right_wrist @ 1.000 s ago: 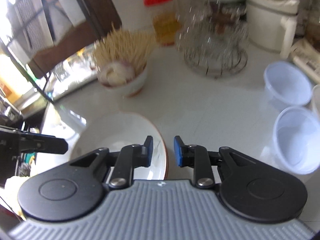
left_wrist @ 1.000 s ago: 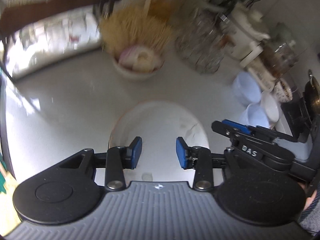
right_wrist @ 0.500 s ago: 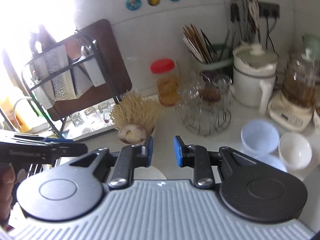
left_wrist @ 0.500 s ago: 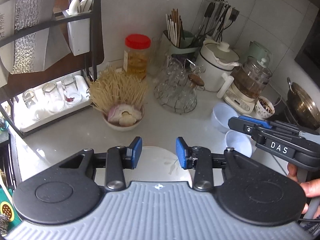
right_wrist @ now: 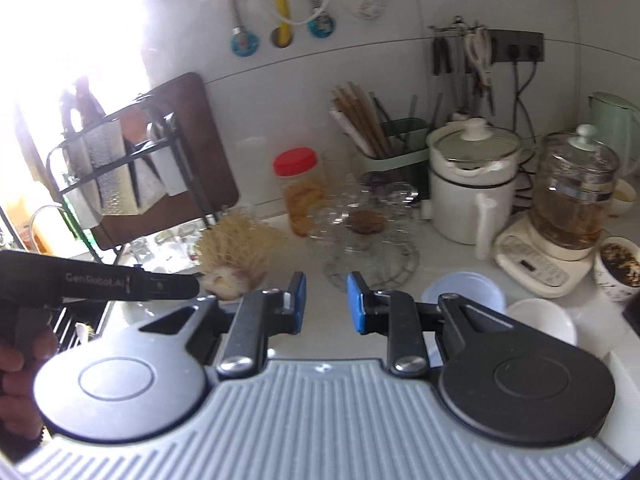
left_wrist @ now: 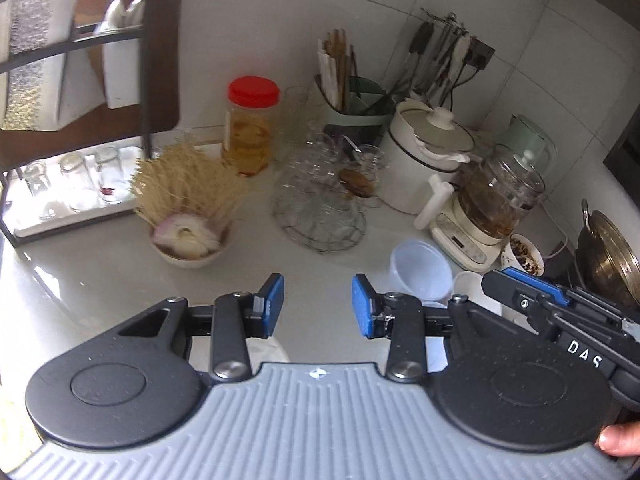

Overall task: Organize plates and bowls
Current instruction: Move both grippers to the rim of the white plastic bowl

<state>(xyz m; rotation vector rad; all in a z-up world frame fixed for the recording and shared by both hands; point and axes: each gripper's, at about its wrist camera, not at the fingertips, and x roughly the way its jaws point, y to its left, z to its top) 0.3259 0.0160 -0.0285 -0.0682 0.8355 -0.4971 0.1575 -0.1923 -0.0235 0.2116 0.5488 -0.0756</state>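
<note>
Left gripper point(left_wrist: 318, 306) and right gripper point(right_wrist: 326, 303) both stand with jaws parted and nothing between them, held above the countertop point(left_wrist: 100, 276). Taking the wire glass rack point(left_wrist: 320, 216) as landmark: a translucent plastic bowl point(left_wrist: 420, 276) sits just right of it, with a white bowl point(right_wrist: 540, 320) beside that; a bowl of garlic and dried noodles point(left_wrist: 188, 236) sits to its left; a white plate point(left_wrist: 264, 350) lies nearer, mostly hidden below the left gripper. Bowls remain unstacked, so sorting appears unfinished.

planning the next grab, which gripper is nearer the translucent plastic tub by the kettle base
Right. The right gripper hangs just left of the translucent plastic tub; the left gripper is farther left.
</note>
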